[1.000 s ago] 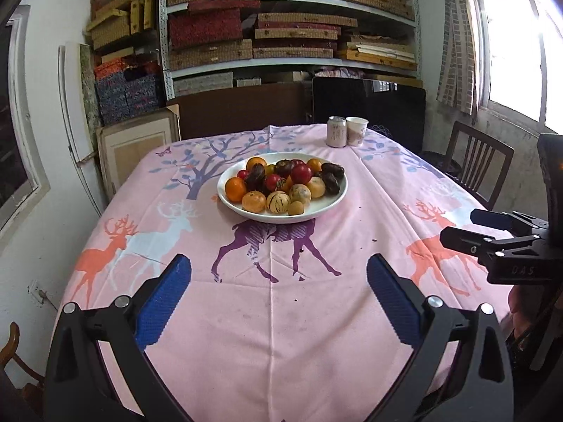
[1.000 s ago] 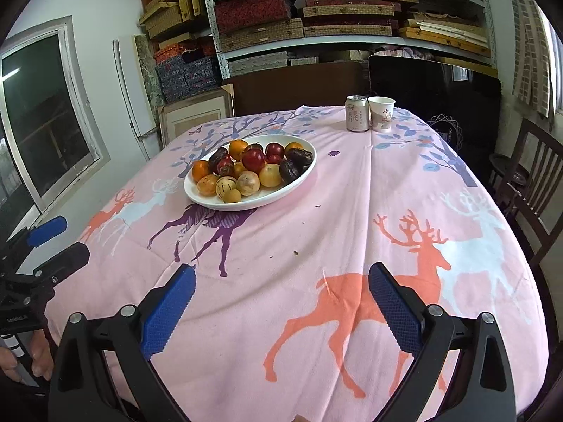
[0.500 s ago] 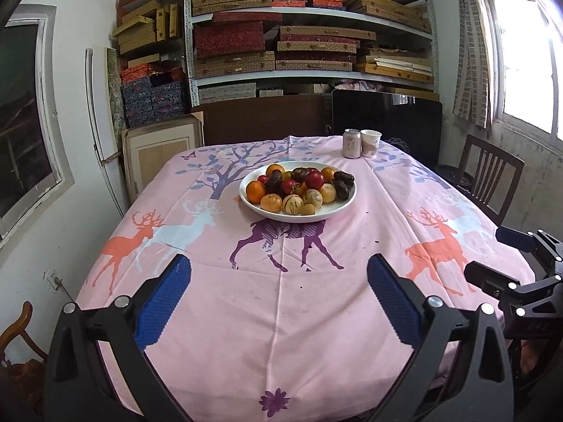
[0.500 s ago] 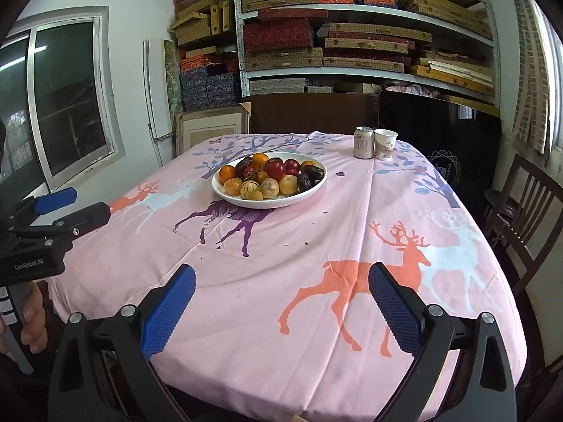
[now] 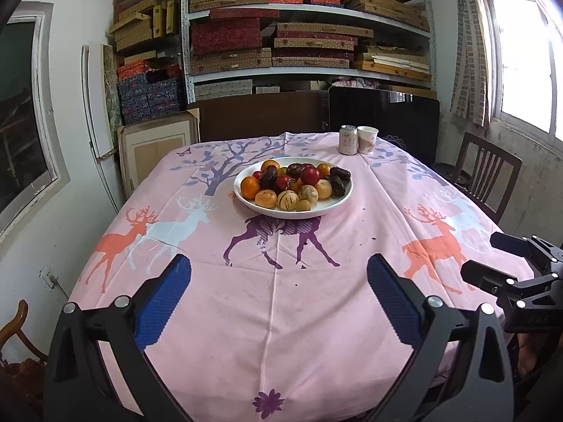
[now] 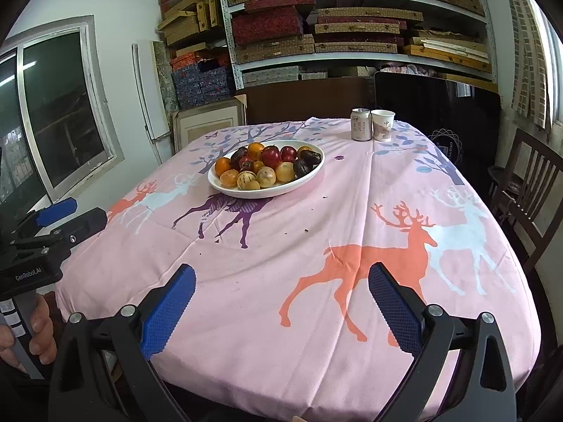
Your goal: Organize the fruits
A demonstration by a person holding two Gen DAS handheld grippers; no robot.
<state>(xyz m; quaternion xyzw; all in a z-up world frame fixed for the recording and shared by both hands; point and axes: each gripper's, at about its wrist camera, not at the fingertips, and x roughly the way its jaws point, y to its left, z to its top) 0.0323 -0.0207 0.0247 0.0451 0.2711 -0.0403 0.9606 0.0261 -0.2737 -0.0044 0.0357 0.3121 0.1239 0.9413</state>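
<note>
Only readable writing is "GenRobot.AI" on the left gripper [image 6: 59, 216] body, seen from the right wrist; the print on the drink can [image 5: 348, 140] and paper cup [image 5: 367, 140] is too small to read. The white plate [image 5: 334, 204] of mixed fruit [image 5: 295, 184] sits mid-desk, toward the far side (oval, long axis left-right). Loads of bare pink deer tablecloth [image 5: 274, 302] in front. Right gripper [image 6: 281, 302] and left both hang near the front desk edge, fingers wide apart, holding nothing.

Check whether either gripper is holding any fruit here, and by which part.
Nothing is held. The left gripper and right gripper are both open and empty, short of the plate with the fruit.
</note>
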